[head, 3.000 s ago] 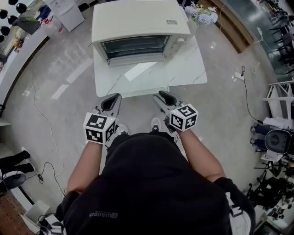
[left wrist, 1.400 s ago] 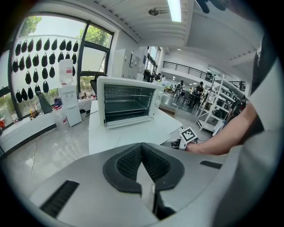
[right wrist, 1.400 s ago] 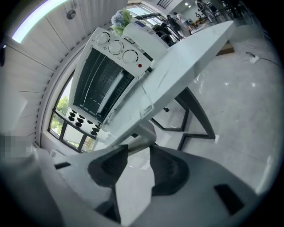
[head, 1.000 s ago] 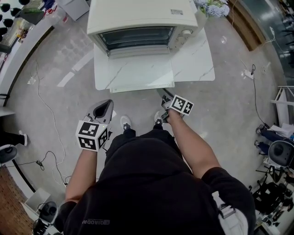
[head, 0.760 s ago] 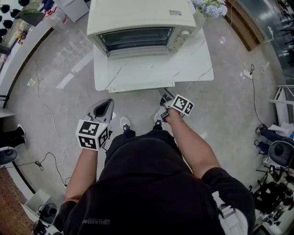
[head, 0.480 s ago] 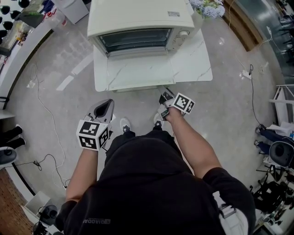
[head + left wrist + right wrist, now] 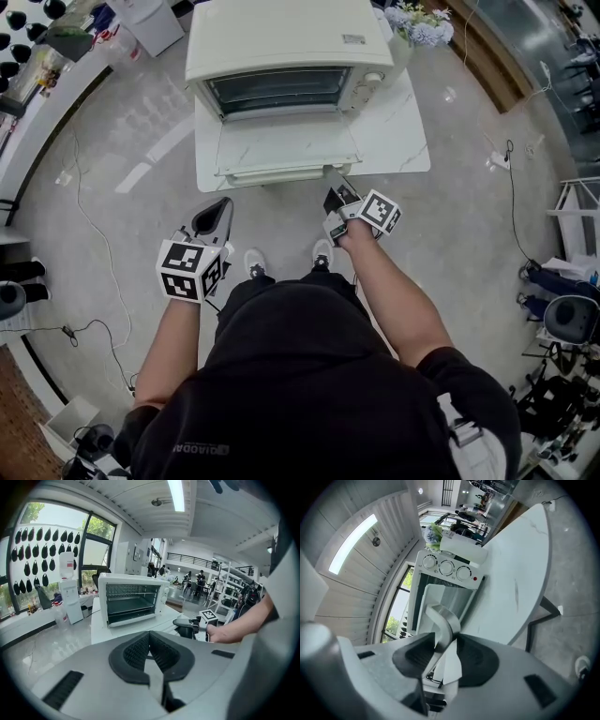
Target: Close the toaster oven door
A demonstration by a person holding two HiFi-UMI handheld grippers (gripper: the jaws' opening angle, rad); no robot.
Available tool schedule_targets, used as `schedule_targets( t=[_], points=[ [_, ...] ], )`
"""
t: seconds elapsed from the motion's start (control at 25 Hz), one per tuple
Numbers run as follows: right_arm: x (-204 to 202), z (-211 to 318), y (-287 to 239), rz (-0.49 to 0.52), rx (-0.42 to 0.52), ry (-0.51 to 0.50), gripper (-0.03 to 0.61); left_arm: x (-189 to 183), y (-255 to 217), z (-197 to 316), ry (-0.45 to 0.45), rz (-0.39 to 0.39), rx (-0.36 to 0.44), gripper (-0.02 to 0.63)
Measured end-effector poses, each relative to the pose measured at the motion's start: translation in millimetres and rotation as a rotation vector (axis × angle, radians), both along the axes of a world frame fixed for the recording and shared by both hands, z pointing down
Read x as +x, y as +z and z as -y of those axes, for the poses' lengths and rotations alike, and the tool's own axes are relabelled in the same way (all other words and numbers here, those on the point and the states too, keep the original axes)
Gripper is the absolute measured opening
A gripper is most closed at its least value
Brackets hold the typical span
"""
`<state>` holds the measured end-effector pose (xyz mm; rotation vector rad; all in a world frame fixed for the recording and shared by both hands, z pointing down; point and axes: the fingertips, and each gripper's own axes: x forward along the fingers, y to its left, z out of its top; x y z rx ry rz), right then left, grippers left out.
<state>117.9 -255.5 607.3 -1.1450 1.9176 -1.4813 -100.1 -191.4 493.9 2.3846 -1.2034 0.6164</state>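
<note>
**Clamped: right gripper point(image 7: 446, 638) on door handle point(image 7: 440, 616)**

Its jaws are closed on the handle's right end. The door point(image 7: 286, 148) lies open and flat over the white table point(image 7: 398, 131), with the toaster oven point(image 7: 286, 37) at the table's far side. The left gripper point(image 7: 151, 637), jaws together and empty, hangs at near left, off the table.
</note>
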Motion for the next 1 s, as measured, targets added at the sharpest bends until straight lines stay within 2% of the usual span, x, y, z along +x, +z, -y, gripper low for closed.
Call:
schedule_targets(
  t=[0.4,1.0],
  points=[
    [0,12,-26,0.031,0.012,0.013,0.140,3,-8,8,0.024,-0.006,0.023,0.003],
    [5,33,-56,0.043,0.047,0.034,0.140,8,-15,17,0.015,-0.041,0.045,0.003]
  ],
)
